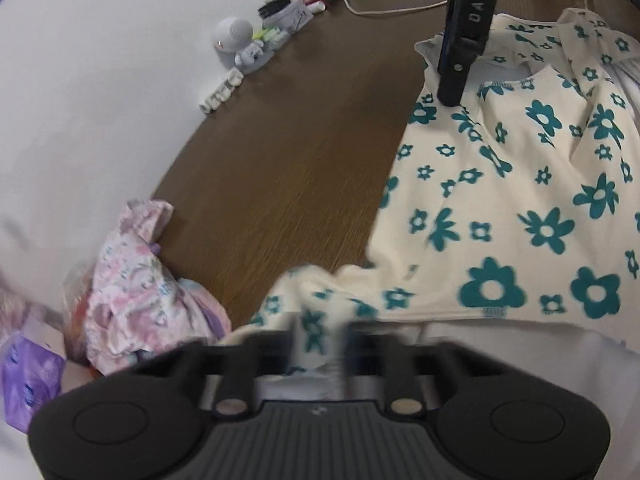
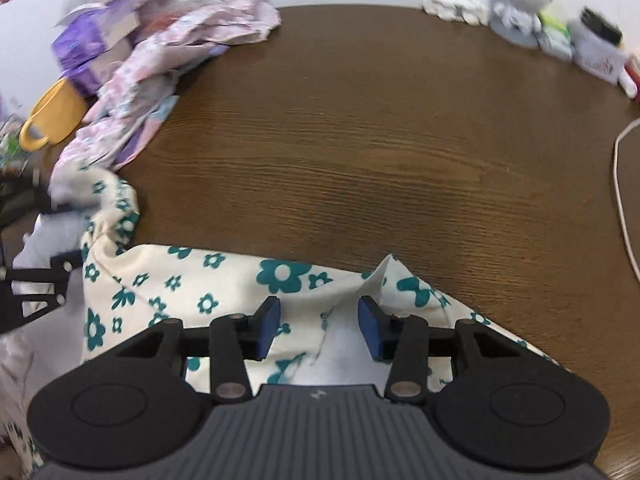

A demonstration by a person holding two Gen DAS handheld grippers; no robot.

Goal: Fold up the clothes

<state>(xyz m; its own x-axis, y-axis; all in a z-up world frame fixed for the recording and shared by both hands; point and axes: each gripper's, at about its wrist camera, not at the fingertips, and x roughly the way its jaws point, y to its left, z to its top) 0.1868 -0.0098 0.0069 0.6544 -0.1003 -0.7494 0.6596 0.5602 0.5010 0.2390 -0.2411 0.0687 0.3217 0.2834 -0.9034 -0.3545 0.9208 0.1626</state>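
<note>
Dark wood-grain table (image 2: 380,128), white wall behind. Cream shirt (image 1: 520,200) with teal flower print lies at table's near edge, soft knit, rumpled, neckline visible in left view. Left gripper (image 1: 320,334) blurred, fingers close together with bunched shirt edge between them. Right gripper (image 2: 319,330) spread wide over shirt's edge, blue pads (image 2: 267,330) apart, nothing pinched. Crumpled pink floral garment (image 2: 160,80) well apart at table's far left, yellow mug (image 2: 52,114) beside it.
</note>
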